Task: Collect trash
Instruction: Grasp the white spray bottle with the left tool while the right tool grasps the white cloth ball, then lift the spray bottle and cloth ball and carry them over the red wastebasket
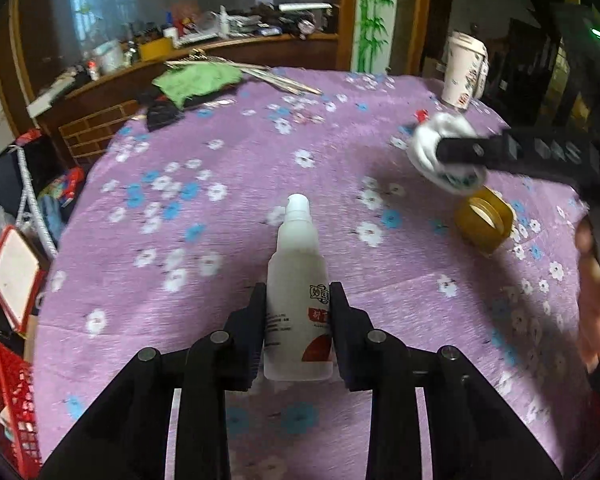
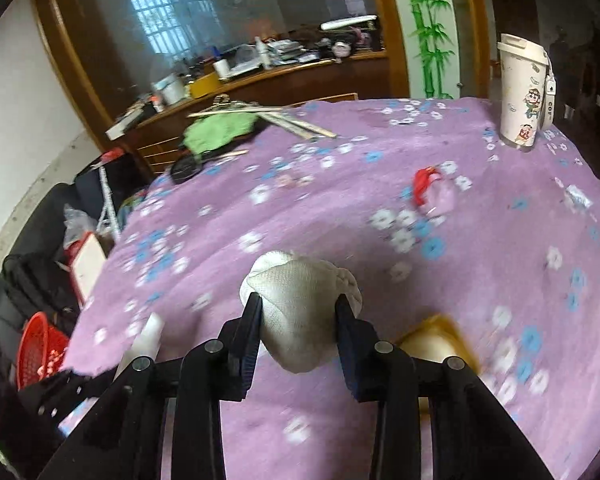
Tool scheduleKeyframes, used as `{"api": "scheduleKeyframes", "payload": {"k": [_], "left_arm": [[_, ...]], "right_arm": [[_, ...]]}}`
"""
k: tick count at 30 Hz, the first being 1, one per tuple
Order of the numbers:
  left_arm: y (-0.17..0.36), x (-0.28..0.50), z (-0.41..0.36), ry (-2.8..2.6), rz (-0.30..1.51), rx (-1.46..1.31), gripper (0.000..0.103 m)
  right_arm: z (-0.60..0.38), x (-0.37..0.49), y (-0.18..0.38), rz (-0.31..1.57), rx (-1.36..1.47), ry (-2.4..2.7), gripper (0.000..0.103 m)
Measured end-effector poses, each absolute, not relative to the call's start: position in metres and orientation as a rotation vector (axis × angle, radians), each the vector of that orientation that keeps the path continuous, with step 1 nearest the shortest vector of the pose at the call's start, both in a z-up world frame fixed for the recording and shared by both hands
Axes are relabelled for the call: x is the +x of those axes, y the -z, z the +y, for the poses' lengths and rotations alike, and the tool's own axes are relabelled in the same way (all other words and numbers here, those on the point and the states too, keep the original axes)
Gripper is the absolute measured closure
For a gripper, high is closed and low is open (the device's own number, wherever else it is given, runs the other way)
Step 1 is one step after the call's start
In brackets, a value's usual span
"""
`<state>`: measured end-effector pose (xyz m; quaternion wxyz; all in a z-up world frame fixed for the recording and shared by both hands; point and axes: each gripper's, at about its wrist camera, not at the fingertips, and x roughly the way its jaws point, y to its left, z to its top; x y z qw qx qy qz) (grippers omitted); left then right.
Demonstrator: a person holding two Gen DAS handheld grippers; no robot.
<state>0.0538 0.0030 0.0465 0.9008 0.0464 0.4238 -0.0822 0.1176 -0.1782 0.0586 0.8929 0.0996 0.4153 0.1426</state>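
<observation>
bench (image 1: 260, 152) under purple flowered cloth, one | red mesh plastic basket (image 2: 40, 344) beside it, one; carry both catches there level, grips firm | left gripper (image 1: 298, 300) clamped one translucent white pump bottle (image 1: 296, 280) | right gripper (image 2: 298, 312) pinched one crumpled white tissue wad (image 2: 300, 304) | amber ring-shaped lid (image 1: 485, 220) remained, one

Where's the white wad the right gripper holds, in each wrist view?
Left wrist: white wad at right, mid-height, pinched in the right gripper.
Right wrist: bottom centre, between the fingers.
Shared landmark: cartoon cup, far right on the table.
</observation>
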Motion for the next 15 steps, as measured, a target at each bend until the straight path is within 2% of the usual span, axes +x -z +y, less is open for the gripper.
{"api": "scheduleKeyframes", "payload": {"k": [8,15], "left_arm": [[-0.044,0.053,0.031,0.111,0.84,0.05,0.074],[-0.035,0.06,0.039,0.101,0.841,0.017,0.074]], "right_arm": [[-0.148,0.069,-0.066,0.811,0.26,-0.279,0.065],[-0.145,0.062,-0.047,0.78,0.28,-0.243,0.065]]}}
